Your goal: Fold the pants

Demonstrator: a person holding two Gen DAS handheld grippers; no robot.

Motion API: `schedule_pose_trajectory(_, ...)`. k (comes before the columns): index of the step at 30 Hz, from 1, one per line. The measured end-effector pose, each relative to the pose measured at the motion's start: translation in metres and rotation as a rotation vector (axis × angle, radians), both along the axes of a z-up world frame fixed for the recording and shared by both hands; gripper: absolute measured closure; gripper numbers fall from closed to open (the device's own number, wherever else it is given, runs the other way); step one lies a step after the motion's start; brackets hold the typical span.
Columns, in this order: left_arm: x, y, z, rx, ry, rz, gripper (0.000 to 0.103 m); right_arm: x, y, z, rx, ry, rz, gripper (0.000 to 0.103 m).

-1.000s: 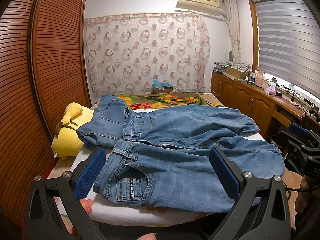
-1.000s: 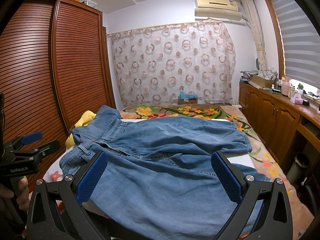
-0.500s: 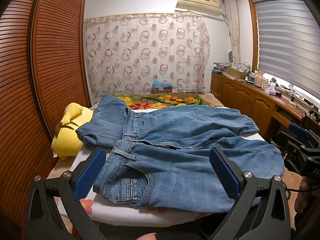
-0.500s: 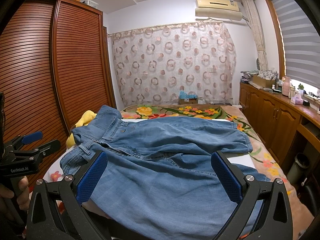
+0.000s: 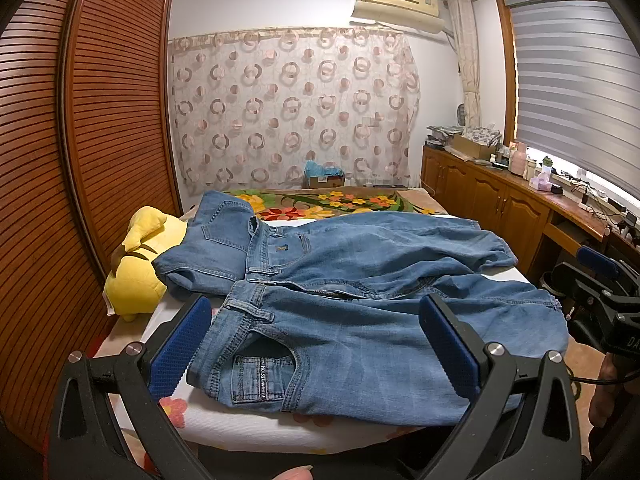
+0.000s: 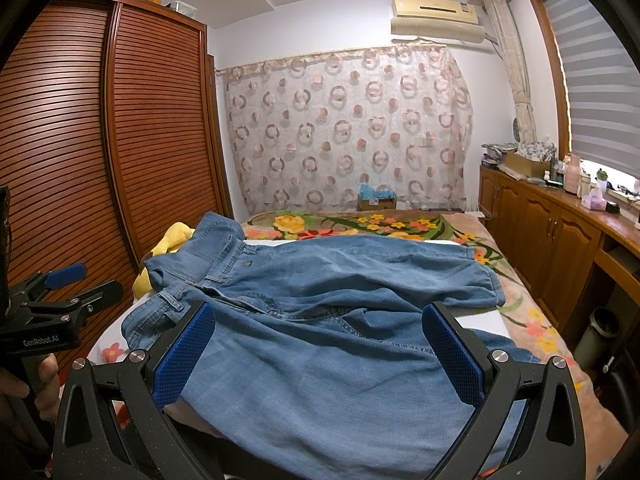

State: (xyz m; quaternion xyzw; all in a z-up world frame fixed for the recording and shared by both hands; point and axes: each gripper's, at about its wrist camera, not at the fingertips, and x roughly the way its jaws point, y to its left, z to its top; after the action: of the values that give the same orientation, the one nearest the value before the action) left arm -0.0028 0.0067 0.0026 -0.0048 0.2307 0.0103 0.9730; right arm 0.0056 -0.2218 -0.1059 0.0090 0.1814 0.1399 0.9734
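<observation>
The jeans (image 5: 360, 312) lie spread on the bed (image 5: 248, 424), straight ahead of both tongs, with the waistband toward the left tongs (image 5: 316, 348) and the 2 legs running toward the right tongs (image 6: 318, 354). Both tongs are released and hold nothing. The denim looks soft but rather heavy, so it should drape and not slip; I would grip the thick waistband and the leg hems. Beyond the left tongs rests a yellow plush toy (image 5: 138, 268); a wooden wardrobe (image 5: 80, 140) stands farther left.
</observation>
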Motion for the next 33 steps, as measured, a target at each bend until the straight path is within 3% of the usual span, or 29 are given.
schedule_pose_trajectory(15, -0.001, 0.008, 0.003, -0.004, 0.016, -0.002, 0.000, 0.001, 0.002, 0.000, -0.006, 0.012, 0.008, 0.000)
schedule_pose_trajectory(33, 0.020, 0.032, -0.049, -0.059, 0.113, -0.001, 0.000, 0.033, 0.000, -0.012, -0.040, 0.109, -0.009, 0.000)
